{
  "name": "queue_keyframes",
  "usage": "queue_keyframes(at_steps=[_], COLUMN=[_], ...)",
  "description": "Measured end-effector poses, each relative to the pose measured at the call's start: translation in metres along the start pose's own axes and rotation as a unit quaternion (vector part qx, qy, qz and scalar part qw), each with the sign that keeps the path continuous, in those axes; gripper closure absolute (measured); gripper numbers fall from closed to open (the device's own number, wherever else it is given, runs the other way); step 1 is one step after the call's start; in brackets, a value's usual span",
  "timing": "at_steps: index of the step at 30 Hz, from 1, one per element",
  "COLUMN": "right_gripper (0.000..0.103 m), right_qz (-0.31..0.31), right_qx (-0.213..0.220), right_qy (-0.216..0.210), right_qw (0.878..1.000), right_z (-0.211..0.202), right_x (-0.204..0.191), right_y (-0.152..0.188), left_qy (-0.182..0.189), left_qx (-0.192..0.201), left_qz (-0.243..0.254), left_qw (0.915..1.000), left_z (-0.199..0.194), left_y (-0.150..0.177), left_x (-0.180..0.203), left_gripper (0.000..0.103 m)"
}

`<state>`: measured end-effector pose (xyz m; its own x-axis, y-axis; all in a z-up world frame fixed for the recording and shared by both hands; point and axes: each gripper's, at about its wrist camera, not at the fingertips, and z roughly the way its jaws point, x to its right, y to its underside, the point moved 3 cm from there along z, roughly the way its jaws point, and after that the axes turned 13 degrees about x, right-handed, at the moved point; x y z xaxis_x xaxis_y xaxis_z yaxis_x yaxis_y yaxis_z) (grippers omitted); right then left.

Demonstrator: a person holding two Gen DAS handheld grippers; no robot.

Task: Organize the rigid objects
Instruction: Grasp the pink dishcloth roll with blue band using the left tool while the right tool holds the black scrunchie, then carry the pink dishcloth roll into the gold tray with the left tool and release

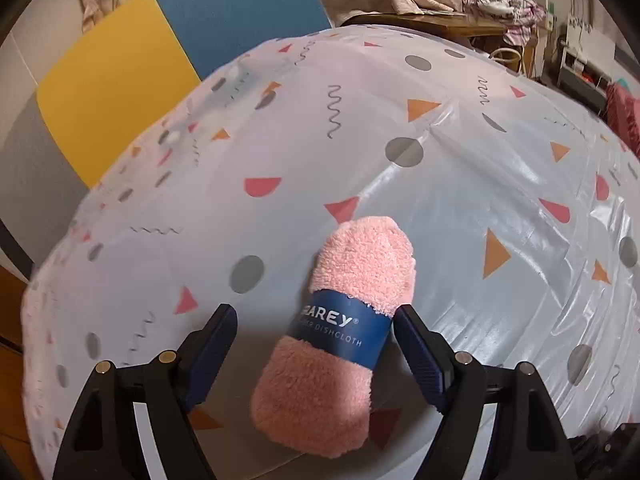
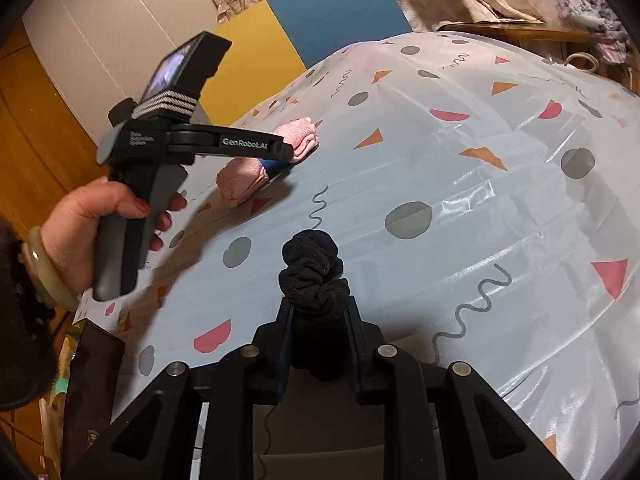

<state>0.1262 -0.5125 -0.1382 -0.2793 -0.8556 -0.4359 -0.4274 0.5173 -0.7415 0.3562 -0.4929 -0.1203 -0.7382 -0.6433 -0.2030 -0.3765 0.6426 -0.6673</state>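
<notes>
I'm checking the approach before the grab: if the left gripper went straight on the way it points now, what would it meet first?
Probably the pink dishcloth roll, lying between the open fingers of the left gripper, with the tablecloth just beneath it.

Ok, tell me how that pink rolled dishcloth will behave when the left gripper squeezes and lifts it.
The pink dishcloth looks fluffy, so it will probably squash between the fingers. Its blue paper band should keep it rolled. Being cloth, it is likely light, and unlikely to slip.

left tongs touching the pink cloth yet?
Cannot tell. In the left wrist view the left tongs stand wide around the pink cloth: a clear gap at one pad, while the other pad sits right at the cloth's blue band.
</notes>
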Motion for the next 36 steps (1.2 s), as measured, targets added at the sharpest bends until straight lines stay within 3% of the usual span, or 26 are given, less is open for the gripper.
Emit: queue_keyframes(at_steps=[4, 6, 8, 12, 21, 29, 33, 36], right_gripper=[0.081, 0.081, 0.081, 0.081, 0.082, 0.082, 0.082, 0.082], right_qz=[0.006, 0.006, 0.005, 0.005, -0.016, -0.057, -0.074, -0.089], right_qx=[0.002, 0.003, 0.003, 0.003, 0.001, -0.002, -0.003, -0.004], right_qy=[-0.002, -0.002, -0.001, -0.001, 0.015, 0.045, 0.059, 0.069], right_qw=[1.000, 1.000, 1.000, 1.000, 1.000, 0.997, 0.996, 0.994], right_z=[-0.001, -0.001, -0.001, 0.000, 0.003, 0.005, 0.005, 0.006], right_x=[-0.001, 0.001, 0.001, 0.001, -0.003, -0.014, -0.017, -0.020], right_y=[0.000, -0.001, 0.000, 0.000, 0.000, 0.001, 0.000, 0.001], left_qy=[0.017, 0.030, 0.021, 0.022, 0.047, 0.067, 0.088, 0.089], left_qx=[-0.008, -0.012, -0.019, -0.025, 0.016, 0.042, 0.059, 0.074], left_qz=[-0.023, -0.062, -0.101, -0.117, -0.170, -0.191, -0.230, -0.238], left_qw=[0.9995, 0.9975, 0.9945, 0.9926, 0.9841, 0.9784, 0.9675, 0.9644], left_z=[0.005, 0.006, 0.005, -0.005, -0.068, -0.143, -0.192, -0.225], left_y=[0.008, 0.009, 0.011, 0.016, 0.030, 0.067, 0.095, 0.117], left_x=[0.004, -0.001, -0.009, -0.008, -0.010, -0.003, 0.000, 0.001], left_gripper=[0.025, 0.042, 0.050, 0.056, 0.056, 0.056, 0.056, 0.056])
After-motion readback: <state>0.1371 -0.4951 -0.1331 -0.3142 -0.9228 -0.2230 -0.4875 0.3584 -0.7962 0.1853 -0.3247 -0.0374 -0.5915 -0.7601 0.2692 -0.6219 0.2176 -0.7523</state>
